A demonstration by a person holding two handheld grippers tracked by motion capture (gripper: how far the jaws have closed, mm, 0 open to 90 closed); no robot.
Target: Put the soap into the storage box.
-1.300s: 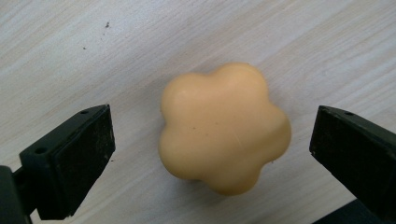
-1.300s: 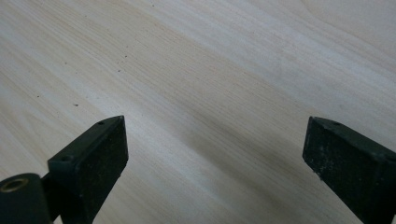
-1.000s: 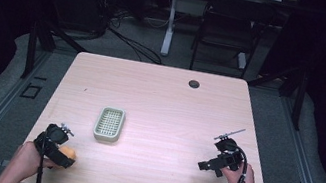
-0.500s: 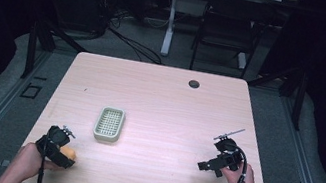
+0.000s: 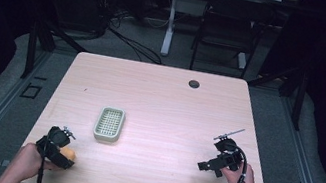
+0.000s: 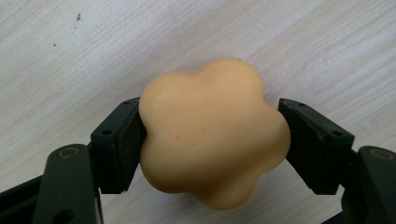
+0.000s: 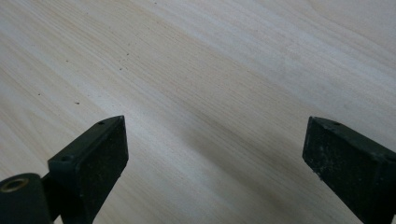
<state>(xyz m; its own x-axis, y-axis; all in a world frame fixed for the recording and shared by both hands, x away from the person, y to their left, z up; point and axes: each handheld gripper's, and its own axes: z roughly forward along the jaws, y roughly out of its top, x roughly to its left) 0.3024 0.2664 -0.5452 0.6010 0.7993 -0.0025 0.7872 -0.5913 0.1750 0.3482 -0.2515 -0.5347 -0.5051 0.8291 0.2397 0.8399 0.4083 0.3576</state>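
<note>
You are holding the flower-shaped orange soap (image 6: 212,135) between the jaws of your left gripper (image 5: 59,145) at the near left corner of the table (image 5: 165,97), just short of the pale green soap dish (image 5: 109,123). It looks smooth, rounded and probably slippery, so the pads are sitting best in the dips between lobes on opposite sides, and you are wise squeezing only gently. Your right gripper (image 7: 215,158) is hanging wide apart and empty over bare wood.

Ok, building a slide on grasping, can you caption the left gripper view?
Left claw shut on a peach flower-shaped soap over the wooden table.
</note>
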